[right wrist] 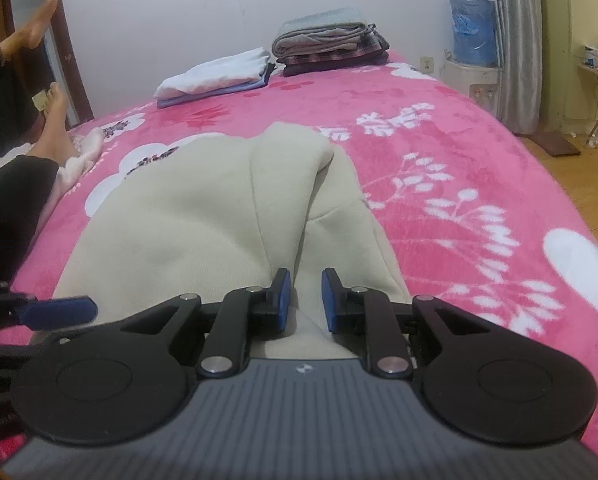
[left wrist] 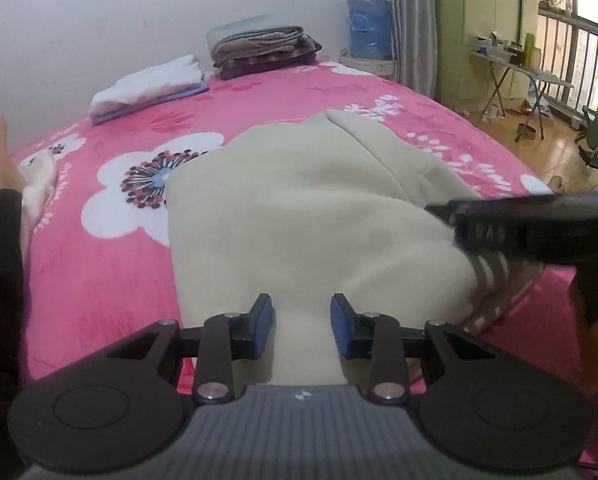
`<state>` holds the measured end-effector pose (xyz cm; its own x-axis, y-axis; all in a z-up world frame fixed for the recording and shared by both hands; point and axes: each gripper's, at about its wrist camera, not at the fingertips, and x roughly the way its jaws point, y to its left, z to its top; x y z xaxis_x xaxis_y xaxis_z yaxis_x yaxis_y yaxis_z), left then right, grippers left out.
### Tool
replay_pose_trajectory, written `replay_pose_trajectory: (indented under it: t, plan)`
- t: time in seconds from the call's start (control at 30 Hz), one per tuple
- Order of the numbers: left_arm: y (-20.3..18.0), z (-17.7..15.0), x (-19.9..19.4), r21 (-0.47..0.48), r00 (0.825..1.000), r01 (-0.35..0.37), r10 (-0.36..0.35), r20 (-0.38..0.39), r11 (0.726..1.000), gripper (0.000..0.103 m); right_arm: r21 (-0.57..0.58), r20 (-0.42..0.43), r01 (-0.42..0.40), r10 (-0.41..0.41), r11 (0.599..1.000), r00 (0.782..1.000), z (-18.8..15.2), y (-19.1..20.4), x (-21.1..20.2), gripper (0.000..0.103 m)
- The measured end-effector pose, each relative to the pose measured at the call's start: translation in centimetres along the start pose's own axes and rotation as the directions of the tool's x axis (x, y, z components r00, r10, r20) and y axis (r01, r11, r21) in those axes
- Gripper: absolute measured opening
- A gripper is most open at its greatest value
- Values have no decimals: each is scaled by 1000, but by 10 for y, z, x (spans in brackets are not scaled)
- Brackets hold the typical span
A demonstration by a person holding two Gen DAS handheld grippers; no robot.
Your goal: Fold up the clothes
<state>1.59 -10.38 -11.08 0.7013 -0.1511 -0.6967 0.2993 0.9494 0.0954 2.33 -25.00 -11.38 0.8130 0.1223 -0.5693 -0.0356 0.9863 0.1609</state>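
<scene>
My left tongs [left wrist: 302, 330] clench a raised ridge of the cream garment [left wrist: 299, 216], its cloth pinched between the blue pads. The garment lies partly folded on the pink floral blanket [left wrist: 111, 280] (two folded stacks sit well beyond it, near the wall). My right tongs [right wrist: 303, 300] grip the garment's near edge.

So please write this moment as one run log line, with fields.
step: fold beige garment | left gripper: fabric between pads | right gripper: pinching near hem | surface: pink blanket
</scene>
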Motion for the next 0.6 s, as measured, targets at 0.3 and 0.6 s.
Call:
replay_pose_trajectory:
  t: [0.3, 0.6]
  plan:
    - [6, -3, 0, -18, 1000, 24, -24, 6, 1000, 32, -202, 161, -116, 149, 973, 976, 46, 34, -2, 19]
    - [15, 6, -10, -76, 997, 72, -70, 24, 994, 31, -352, 41, -68, 88, 934, 995, 6, 49, 49, 20]
